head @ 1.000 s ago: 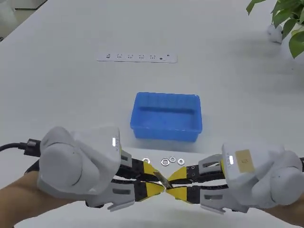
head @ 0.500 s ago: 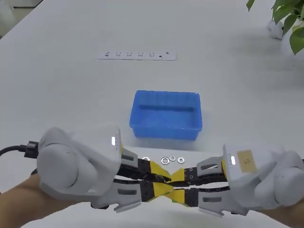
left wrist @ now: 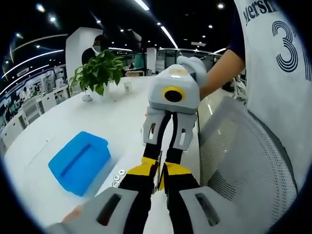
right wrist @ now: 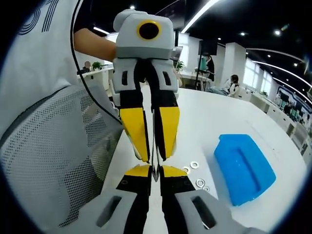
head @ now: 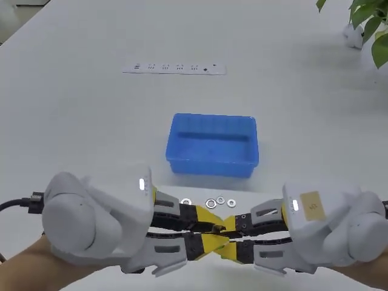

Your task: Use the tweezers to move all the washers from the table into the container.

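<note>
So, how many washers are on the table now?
4 washers in a row on the table near the container: one at left, three close together at right. Others may hide under the left gripper or the right gripper.

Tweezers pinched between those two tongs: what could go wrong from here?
1. The thin tweezers sit between the left tongs and right tongs, tip to tip; they may slip or twist when one lets go.
2. If dropped, they could scatter the washers lying near the blue container.

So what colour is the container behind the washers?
The container is plain blue, with no pattern; the head view shows it best.
</note>
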